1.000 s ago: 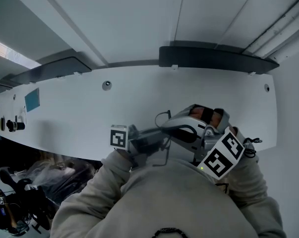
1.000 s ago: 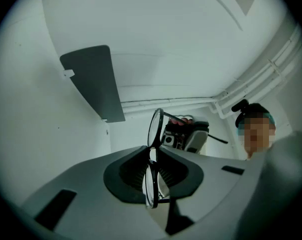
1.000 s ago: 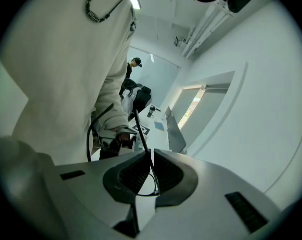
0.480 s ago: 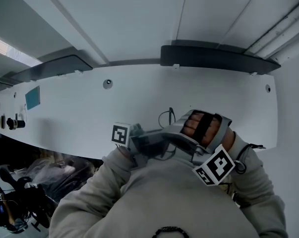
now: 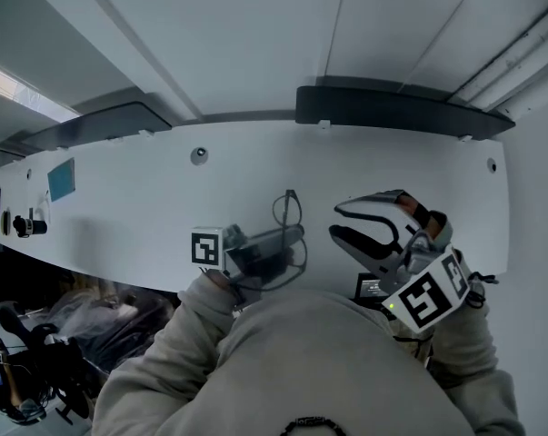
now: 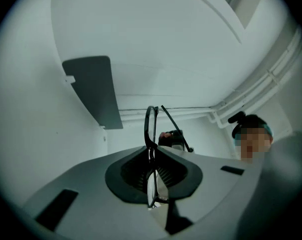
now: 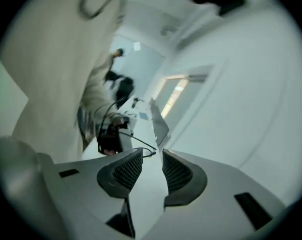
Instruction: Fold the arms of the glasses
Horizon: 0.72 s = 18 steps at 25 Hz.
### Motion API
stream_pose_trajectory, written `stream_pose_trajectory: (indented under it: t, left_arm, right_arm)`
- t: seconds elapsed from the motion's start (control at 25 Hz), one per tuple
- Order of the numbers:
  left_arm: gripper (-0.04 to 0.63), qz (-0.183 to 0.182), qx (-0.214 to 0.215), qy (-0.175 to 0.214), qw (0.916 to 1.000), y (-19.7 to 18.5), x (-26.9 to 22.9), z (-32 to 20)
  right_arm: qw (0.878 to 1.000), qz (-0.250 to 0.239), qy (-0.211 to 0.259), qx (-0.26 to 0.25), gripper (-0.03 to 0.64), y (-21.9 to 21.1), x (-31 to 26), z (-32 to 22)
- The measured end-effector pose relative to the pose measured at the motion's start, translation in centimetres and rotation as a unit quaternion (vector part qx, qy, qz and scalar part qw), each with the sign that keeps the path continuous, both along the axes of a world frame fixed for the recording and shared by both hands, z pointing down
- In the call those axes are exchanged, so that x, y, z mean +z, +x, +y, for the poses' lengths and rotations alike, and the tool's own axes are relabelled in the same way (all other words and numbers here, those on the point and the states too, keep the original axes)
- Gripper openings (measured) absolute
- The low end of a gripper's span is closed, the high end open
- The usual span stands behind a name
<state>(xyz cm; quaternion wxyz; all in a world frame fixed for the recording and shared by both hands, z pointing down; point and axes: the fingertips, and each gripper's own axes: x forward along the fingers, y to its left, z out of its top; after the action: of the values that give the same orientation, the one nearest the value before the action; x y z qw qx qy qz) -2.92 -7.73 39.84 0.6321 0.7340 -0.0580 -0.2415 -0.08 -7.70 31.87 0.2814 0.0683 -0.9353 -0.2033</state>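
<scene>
Head view: R claw (image 5: 335,222) was shut at the glasses (image 5: 290,211) a sec ago. Its jaws have just been opening, now a moderate gap w/ nothing in it, and it has drawn off to the right, clear of the frame. L claw (image 5: 287,243) has the glasses, held in the air over the near edge of the tabletop (image 5: 119,198), about mid-length, close to the person's chest.

L gripper view: jaws narrow, just been closing a touch, clamped on the frame, which sits edge-on between the pads w/ one lens sticking out past the tips. One arm slants off the frame at a tight angle, so prob. swung most of the way in; 2nd arm not made out.

R gripper view: pads apart, gap empty. Blurry; the L claw and a thin dark line of the glasses show beyond the tips, not touching.

Meaning: R looks done w/ one push and let go. Likely next: check the fold, then do the other arm.
</scene>
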Motion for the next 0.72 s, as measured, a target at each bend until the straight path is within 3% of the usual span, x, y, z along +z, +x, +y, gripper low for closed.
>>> stream_pose_trajectory:
  t: [0.04, 0.08, 0.16, 0.2, 0.24, 0.28, 0.32, 0.36, 0.44, 0.52, 0.6, 0.72]
  left_arm:
    - [0.038, -0.03, -0.013, 0.009, 0.9994, -0.4, 0.2, -0.3]
    - [0.038, -0.061, -0.023, 0.02, 0.9977, -0.6, 0.4, -0.5]
    - [0.038, -0.121, -0.038, 0.046, 0.9908, -0.8, 0.5, -1.0]
    - [0.038, -0.152, -0.045, 0.062, 0.9854, -0.7, 0.4, -1.1]
    - [0.038, -0.184, -0.05, 0.08, 0.9785, -0.6, 0.3, -1.1]
    - [0.038, -0.212, -0.055, 0.099, 0.9708, -0.3, 0.2, -1.2]
    - [0.038, -0.235, -0.058, 0.117, 0.9632, -0.1, 0.0, -1.2]
    - [0.038, -0.254, -0.062, 0.132, 0.9561, 0.2, -0.2, -1.2]
    - [0.038, -0.285, -0.067, 0.158, 0.943, 0.6, -0.9, -1.2]
    - [0.038, -0.304, -0.067, 0.177, 0.9336, 1.0, -1.4, -1.2]
    - [0.038, -0.303, -0.063, 0.178, 0.9342, 1.3, -1.6, -1.1]
    - [0.038, -0.276, -0.05, 0.155, 0.9473, 1.4, -1.4, -0.9]
  right_arm:
    - [0.99, -0.048, -0.124, 0.048, 0.129, 0.7, 0.0, -0.9]
    - [0.957, -0.097, -0.26, 0.085, 0.127, 1.1, 0.3, -1.3]
    - [0.848, -0.175, -0.488, 0.109, 0.124, 0.8, 1.0, -0.8]
    - [0.798, -0.201, -0.559, 0.101, 0.124, 0.3, 1.2, -0.1]
    - [0.762, -0.215, -0.603, 0.091, 0.124, -0.4, 1.4, 0.6]
    - [0.743, -0.218, -0.627, 0.081, 0.124, -1.0, 1.7, 1.4]
    - [0.738, -0.212, -0.637, 0.073, 0.127, -1.5, 2.0, 2.1]
    - [0.741, -0.203, -0.637, 0.069, 0.129, -1.9, 2.3, 2.7]
    - [0.751, -0.192, -0.628, 0.07, 0.129, -2.3, 2.7, 3.1]
    - [0.77, -0.176, -0.608, 0.08, 0.123, -2.6, 3.1, 3.0]
    - [0.798, -0.149, -0.576, 0.092, 0.04, -2.6, 3.9, 2.8]
    - [0.833, -0.109, -0.534, 0.097, 0.025, -2.2, 4.6, 2.7]
